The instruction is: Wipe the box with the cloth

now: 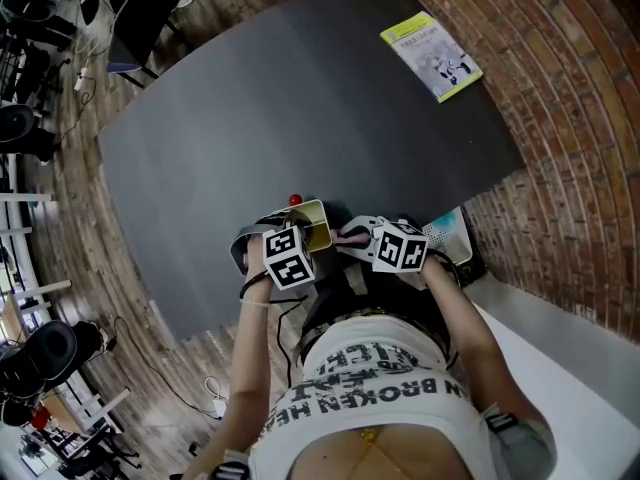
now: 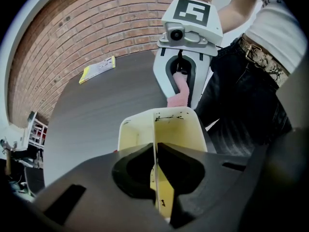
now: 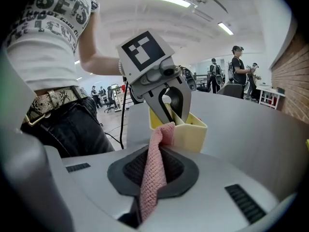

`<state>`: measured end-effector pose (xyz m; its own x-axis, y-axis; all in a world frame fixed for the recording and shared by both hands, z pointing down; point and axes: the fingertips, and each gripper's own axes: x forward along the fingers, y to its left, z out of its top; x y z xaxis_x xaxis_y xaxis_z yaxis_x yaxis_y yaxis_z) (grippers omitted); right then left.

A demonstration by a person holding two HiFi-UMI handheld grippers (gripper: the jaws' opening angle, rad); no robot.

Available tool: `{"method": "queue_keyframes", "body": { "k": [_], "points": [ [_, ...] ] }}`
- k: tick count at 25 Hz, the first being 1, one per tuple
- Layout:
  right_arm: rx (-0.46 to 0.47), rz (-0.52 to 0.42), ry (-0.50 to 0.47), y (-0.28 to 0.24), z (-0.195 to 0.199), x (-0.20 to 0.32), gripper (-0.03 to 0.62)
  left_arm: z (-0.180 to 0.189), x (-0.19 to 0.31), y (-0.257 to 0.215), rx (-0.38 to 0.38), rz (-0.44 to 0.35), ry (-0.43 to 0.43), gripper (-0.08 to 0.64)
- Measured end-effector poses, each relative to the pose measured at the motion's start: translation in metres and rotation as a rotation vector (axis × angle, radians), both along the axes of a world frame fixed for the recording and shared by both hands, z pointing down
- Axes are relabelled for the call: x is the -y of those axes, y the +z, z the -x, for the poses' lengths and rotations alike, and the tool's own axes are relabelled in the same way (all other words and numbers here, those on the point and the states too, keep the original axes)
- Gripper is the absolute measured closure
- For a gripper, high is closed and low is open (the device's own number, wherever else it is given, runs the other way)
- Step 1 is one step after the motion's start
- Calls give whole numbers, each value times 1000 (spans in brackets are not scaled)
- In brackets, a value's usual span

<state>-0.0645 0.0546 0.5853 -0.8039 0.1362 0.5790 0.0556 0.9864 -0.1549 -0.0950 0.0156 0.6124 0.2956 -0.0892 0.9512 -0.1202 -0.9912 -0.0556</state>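
Note:
A small pale yellow open box (image 1: 318,220) stands at the table's near edge. My left gripper (image 1: 302,238) points steeply down and is shut on the box's thin wall (image 2: 155,129), which runs between its jaws (image 2: 155,151). My right gripper (image 1: 356,238) comes in from the right, shut on a pink knitted cloth (image 3: 153,170). The cloth's free end (image 2: 177,90) lies against the box's rim (image 3: 179,124) on the side facing the right gripper. In the right gripper view the left gripper (image 3: 166,103) reaches down into the box.
The dark grey table (image 1: 300,98) carries a yellow-edged booklet (image 1: 431,55) at its far right corner. A small red ball (image 1: 294,199) sits just behind the box. A pale blue object (image 1: 452,230) lies by the table's right near edge. A brick wall (image 1: 570,118) stands to the right.

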Motion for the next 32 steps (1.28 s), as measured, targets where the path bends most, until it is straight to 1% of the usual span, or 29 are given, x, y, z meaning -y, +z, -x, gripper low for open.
{"method": "queue_keyframes", "body": {
  "k": [4, 6, 8, 10, 11, 13, 15, 18, 20, 24, 27, 32],
  "points": [
    [1, -27, 51, -4, -8, 12, 575, -2, -2, -2, -29, -27, -27, 534],
    [-1, -40, 81, -6, -12, 20, 575, -2, -1, -5, -43, -34, -50, 518],
    [2, -51, 110, -9, -16, 27, 575, 3, -2, -9, -44, -36, -78, 515],
    [11, -66, 136, -15, -20, 34, 575, 9, -1, -18, -39, -53, -104, 515],
    [17, -77, 146, -20, -21, 38, 575, 12, 0, -23, -46, -68, -121, 515],
    [33, -106, 160, -31, -23, 45, 575, 14, 2, -35, -87, -96, -167, 514],
    [53, -141, 172, -45, -25, 51, 575, 12, 4, -48, -162, -126, -234, 514],
    [95, -190, 196, -65, -29, 61, 575, 6, 12, -72, -322, -184, -368, 515],
    [109, -216, 205, -77, -33, 66, 575, 3, 16, -87, -411, -221, -441, 522],
    [165, -245, 224, -103, -37, 71, 575, -3, 22, -110, -544, -285, -530, 552],
    [213, -254, 242, -124, -34, 69, 575, -8, 25, -128, -642, -315, -587, 554],
    [305, -243, 339, -150, -32, 64, 575, -19, 28, -169, -832, -354, -701, 554]
  ]
}}
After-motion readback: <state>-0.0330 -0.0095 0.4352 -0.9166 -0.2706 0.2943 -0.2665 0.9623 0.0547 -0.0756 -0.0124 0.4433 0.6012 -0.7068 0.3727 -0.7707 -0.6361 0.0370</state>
